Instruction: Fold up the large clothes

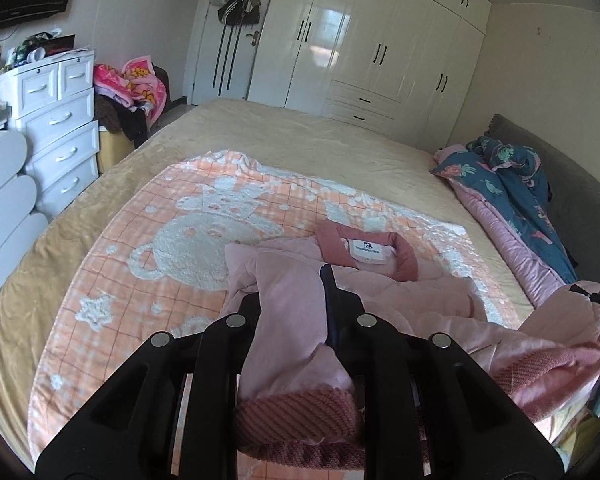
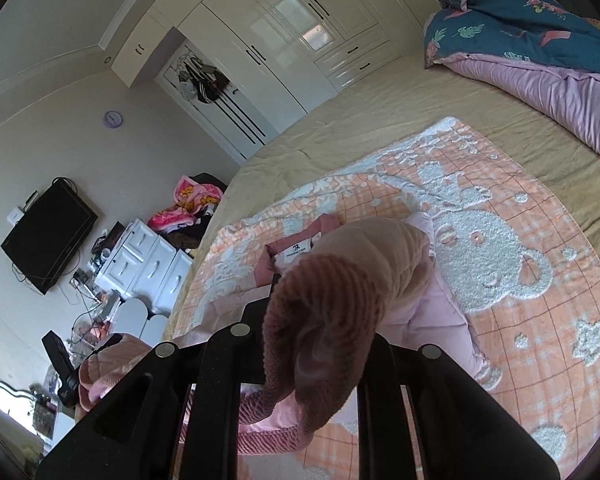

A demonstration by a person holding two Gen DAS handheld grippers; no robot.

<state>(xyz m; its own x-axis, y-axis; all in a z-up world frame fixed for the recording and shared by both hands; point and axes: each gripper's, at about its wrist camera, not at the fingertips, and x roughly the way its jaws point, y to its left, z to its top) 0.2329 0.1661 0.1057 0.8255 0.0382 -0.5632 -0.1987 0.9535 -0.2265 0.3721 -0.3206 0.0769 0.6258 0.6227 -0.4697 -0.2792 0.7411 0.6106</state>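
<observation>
A pale pink padded jacket (image 1: 399, 296) lies on the orange-and-white bear blanket (image 1: 188, 240), its dusty-rose collar (image 1: 405, 258) and white label facing up. My left gripper (image 1: 292, 292) is shut on a fold of the jacket just above its ribbed rose hem (image 1: 296, 416), which hangs over the fingers. In the right wrist view my right gripper (image 2: 319, 292) is shut on another stretch of the ribbed hem (image 2: 323, 320), lifted and draped over the jaws so the right finger is hidden. The jacket's body (image 2: 427, 312) trails down onto the blanket (image 2: 499, 264).
A beige sheet (image 1: 300, 128) covers the wide bed. A rolled blue-and-pink quilt (image 1: 515, 196) lies along the grey headboard on the right. White drawers (image 1: 60, 136) and a pile of clothes stand left of the bed, a white wardrobe (image 1: 379, 36) behind it.
</observation>
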